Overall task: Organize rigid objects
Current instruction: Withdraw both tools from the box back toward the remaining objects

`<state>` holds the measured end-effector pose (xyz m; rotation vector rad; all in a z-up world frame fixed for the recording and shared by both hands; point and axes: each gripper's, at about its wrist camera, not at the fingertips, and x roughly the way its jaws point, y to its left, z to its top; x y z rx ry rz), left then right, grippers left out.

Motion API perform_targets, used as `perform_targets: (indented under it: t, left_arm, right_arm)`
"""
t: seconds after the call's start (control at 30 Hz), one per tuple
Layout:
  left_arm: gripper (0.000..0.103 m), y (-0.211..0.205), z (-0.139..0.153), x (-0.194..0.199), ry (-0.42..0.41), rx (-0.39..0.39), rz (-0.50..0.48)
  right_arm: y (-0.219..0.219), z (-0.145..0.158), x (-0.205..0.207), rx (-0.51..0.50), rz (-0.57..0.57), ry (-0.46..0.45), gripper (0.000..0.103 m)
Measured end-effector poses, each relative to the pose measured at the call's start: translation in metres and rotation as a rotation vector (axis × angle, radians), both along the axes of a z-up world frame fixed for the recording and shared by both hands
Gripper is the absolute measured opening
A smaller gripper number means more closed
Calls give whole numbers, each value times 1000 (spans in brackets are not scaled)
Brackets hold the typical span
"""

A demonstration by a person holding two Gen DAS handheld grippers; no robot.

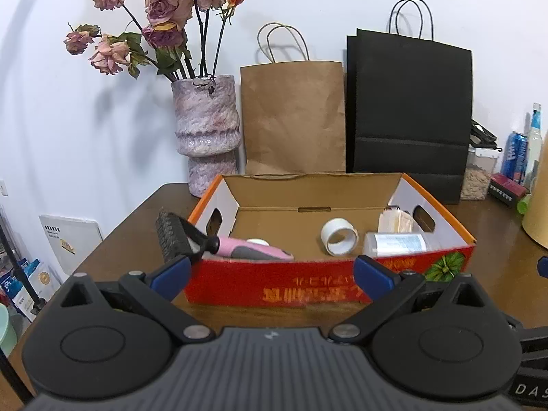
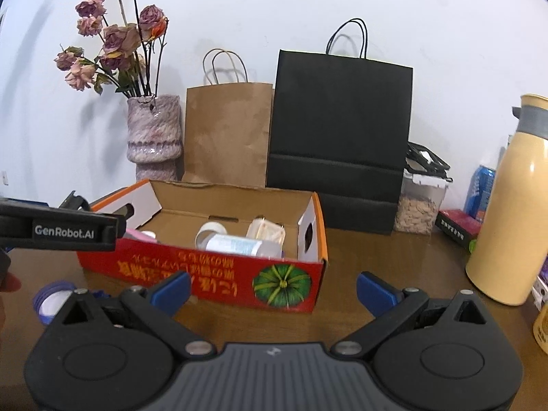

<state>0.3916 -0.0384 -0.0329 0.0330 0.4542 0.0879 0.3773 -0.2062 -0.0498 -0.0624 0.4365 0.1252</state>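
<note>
A red and orange cardboard box [image 1: 274,284] [image 2: 212,277] sits open on the brown table. A pink-handled pet brush [image 1: 219,243] leans over its left wall, bristle head outside. Inside lie a white tape roll [image 1: 339,236] [image 2: 210,229], a clear plastic bottle [image 1: 394,243] [image 2: 243,245] and a pale packet [image 1: 394,221] [image 2: 267,231]. My left gripper [image 1: 272,274] is open just before the box's front wall, nothing between its fingers. My right gripper [image 2: 274,287] is open too, in front of the box's right corner. The left tool's black body [image 2: 58,231] shows in the right wrist view.
A vase of dried roses [image 1: 205,130], a brown paper bag [image 1: 294,116] and a black paper bag [image 1: 407,109] stand behind the box. A cream flask [image 2: 507,205], a blue can [image 2: 479,191] and a seed jar [image 2: 418,202] crowd the right. A purple lid [image 2: 51,298] lies front left.
</note>
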Motion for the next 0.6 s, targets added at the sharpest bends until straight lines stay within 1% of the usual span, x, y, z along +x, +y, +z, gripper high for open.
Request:
perform_targets:
  t: [0.33, 0.6]
  left_arm:
    - [103, 7, -11, -35, 23, -3, 2]
    - [103, 14, -27, -55, 55, 14, 3]
  right_arm:
    - [-2, -15, -33, -8, -16, 53, 103]
    - [-8, -35, -47, -38, -52, 130, 103]
